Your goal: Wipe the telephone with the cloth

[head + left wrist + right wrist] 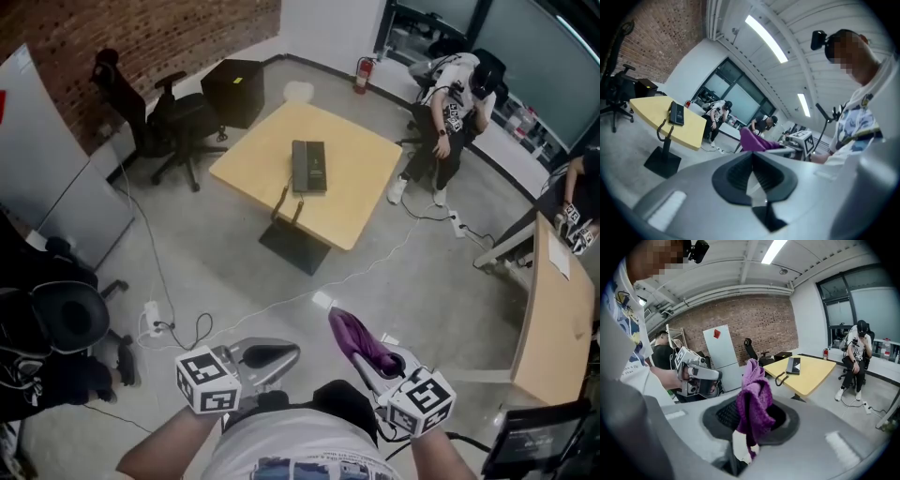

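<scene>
A dark telephone (308, 167) lies on a square yellow table (356, 197) some way ahead, its handset cord hanging over the near edge; the telephone (676, 113) also shows in the left gripper view and the telephone (793, 365) in the right gripper view. My right gripper (349, 330) at the bottom right is shut on a purple cloth (361, 342), and the cloth (754, 404) stands up from its jaws. My left gripper (292, 352) at the bottom left is shut with nothing in it. Both are far from the table.
Black office chairs (178, 122) and a dark cabinet (234, 91) stand left of the table by a brick wall. A person (450, 112) sits on a chair at the far right. Cables and a power strip (152, 319) lie on the floor. A wooden desk (553, 309) is at the right.
</scene>
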`<state>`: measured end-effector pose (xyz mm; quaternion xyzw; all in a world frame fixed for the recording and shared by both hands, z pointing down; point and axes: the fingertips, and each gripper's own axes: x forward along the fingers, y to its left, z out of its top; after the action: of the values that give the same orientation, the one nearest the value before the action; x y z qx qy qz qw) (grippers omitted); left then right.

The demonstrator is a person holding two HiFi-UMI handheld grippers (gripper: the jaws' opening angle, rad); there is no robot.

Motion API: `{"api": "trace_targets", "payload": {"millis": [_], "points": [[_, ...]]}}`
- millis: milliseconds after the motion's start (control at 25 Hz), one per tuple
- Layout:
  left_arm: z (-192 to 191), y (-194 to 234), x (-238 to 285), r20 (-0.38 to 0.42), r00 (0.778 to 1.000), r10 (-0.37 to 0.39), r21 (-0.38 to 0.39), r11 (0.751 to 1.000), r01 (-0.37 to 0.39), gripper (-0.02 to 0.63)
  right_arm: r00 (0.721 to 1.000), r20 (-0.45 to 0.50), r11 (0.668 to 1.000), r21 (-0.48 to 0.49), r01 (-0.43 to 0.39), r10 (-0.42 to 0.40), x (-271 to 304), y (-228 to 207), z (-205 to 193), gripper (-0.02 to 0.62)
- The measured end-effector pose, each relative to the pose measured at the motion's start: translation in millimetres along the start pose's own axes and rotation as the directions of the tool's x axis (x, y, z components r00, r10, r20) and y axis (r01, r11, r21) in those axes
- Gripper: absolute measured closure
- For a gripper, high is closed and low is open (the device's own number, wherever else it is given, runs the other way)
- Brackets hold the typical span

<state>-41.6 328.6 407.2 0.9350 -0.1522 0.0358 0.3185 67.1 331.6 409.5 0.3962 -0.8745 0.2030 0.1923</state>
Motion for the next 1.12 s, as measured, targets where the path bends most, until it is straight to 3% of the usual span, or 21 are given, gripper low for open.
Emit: {"api": "trace_targets", "payload": {"millis": [240,440,800,1000,1120], "points": [[18.2,42.3,-4.6,0.019,0.999,0.033,-0.05,0.998,-0.032,0.6,0.999,-0.02,1.0,0.003,-0.029,0.029,35.4,-10.1,23.9,0.511],[34.6,80.2,23.5,0.015,0.997,0.073,-0.068,0.995,-0.072,0.6,0.997,-0.018,0.997,0.019,-0.072,0.073,67.0,-56.9,37.3,0.511],[103.3,138.2,86.2,0.047,0.979,0.2,-0.043,0.979,-0.198,0.6,0.987,0.003,0.987,-0.027,-0.158,0.159,107.2,-157.3,80.5,0.511],[119.7,174.7,101.7,0.028,0.965,0.26,-0.051,0.965,-0.259,0.6,0.985,-0.005,0.985,-0.013,-0.171,0.171,122.6,-192.6,86.3,0.511],[128.3,202.5,102.7,0.021,0.956,0.292,-0.051,0.956,-0.29,0.559,0.987,-0.007,0.987,0.003,-0.163,0.163,133.6,-206.3,89.8,0.511]]}}
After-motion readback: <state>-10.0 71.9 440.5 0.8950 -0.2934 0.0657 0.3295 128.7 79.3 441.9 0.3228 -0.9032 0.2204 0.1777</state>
